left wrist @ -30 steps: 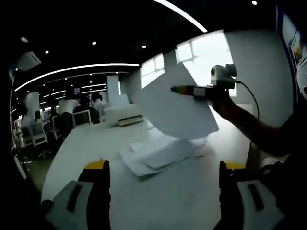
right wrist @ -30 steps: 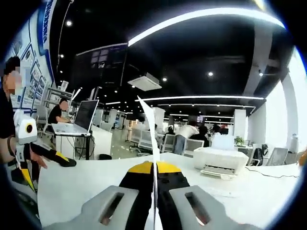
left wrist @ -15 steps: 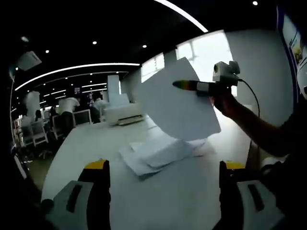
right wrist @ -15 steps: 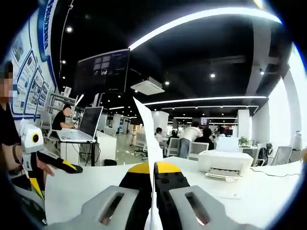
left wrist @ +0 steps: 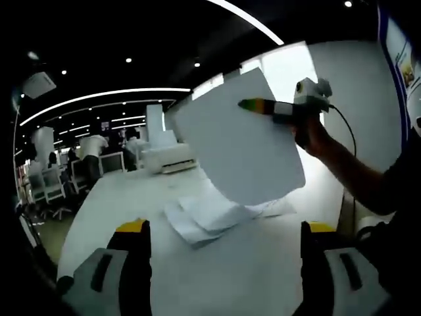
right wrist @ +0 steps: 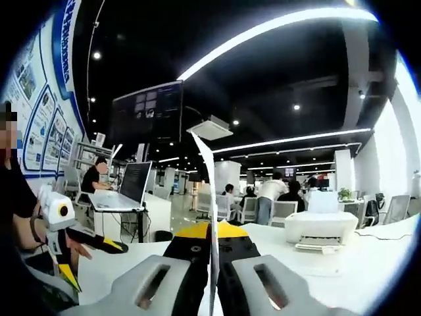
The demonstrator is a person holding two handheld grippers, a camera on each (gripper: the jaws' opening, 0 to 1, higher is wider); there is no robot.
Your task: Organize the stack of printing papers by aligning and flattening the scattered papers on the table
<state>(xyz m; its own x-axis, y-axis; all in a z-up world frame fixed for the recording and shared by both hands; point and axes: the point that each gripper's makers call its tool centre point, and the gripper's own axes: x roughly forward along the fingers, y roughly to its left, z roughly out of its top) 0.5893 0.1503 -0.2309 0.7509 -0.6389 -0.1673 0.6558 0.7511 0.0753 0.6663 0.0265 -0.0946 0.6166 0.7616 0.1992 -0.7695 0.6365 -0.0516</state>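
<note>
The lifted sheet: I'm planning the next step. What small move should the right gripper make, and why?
Probably lower it onto the loose pile. The right gripper holds the sheet raised and tilted above the table, clear of the fanned-out papers; the left gripper is open and empty.

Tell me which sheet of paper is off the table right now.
The single sheet pinched edge-on in the right gripper, raised in the air. The other sheets lie scattered on the white table.

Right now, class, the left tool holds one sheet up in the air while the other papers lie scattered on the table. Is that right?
Not quite: the right tool holds the sheet, as the left gripper view shows. The other papers do lie scattered on the table.
</note>
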